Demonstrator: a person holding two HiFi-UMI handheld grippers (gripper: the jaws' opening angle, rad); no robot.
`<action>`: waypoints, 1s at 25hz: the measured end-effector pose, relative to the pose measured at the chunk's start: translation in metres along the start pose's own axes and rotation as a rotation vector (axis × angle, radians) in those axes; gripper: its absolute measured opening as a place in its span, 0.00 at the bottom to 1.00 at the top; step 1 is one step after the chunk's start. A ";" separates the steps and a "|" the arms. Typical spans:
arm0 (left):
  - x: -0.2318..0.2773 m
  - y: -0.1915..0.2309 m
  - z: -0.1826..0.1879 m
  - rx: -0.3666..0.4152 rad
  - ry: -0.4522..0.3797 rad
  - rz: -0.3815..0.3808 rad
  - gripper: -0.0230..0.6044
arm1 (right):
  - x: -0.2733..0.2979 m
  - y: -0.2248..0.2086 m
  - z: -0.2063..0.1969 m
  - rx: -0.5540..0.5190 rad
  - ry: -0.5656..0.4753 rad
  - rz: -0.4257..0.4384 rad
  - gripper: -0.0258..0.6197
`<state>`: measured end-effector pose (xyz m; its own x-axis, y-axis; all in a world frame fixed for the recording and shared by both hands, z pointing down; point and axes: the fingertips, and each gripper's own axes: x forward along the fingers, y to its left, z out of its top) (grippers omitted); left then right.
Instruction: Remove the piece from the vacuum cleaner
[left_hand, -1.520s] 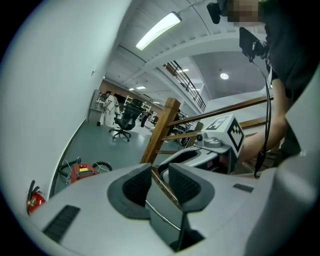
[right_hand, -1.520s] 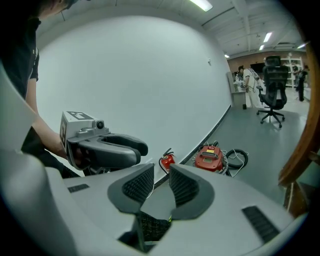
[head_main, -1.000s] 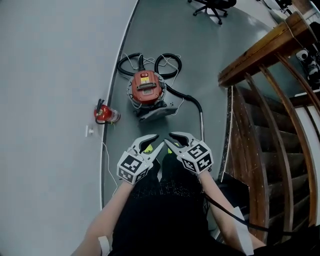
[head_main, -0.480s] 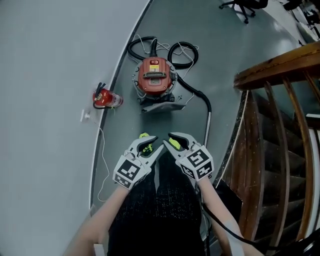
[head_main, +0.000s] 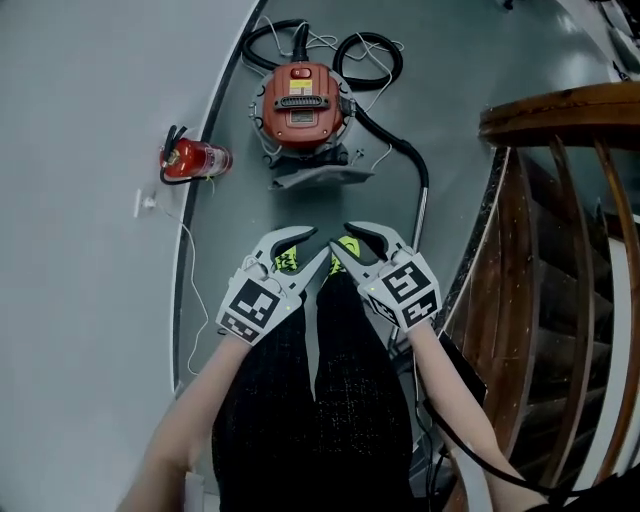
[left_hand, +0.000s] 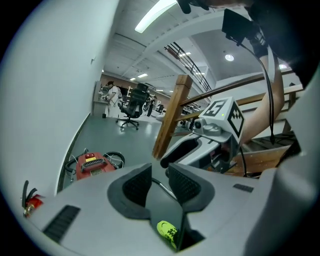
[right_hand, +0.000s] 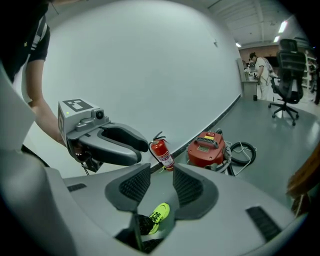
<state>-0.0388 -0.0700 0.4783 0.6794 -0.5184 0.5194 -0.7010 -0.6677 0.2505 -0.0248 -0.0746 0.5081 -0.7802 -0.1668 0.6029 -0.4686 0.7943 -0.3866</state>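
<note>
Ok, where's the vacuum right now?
Head view, top centre: the red vacuum sits on the floor by the wall, just right of the fire extinguisher.

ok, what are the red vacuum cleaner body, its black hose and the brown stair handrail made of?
Red round vacuum cleaner body: probably moulded plastic, semi-gloss; uniform colour, rounded shell.
Black hose: flexible plastic or rubber, matte; it lies in loose curves.
Brown curved stair handrail: wood, varnished; warm brown tone with sheen.
</note>
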 end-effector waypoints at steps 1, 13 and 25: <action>0.005 0.003 -0.005 0.007 0.009 -0.005 0.20 | 0.004 -0.006 -0.005 0.005 0.009 -0.004 0.25; 0.060 0.042 -0.058 0.085 0.089 -0.024 0.20 | 0.061 -0.057 -0.038 -0.002 0.038 -0.015 0.27; 0.106 0.078 -0.110 0.134 0.154 0.004 0.26 | 0.100 -0.095 -0.077 -0.039 0.083 -0.018 0.32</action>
<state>-0.0453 -0.1185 0.6430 0.6284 -0.4401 0.6414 -0.6614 -0.7364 0.1428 -0.0259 -0.1215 0.6590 -0.7338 -0.1334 0.6662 -0.4645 0.8140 -0.3487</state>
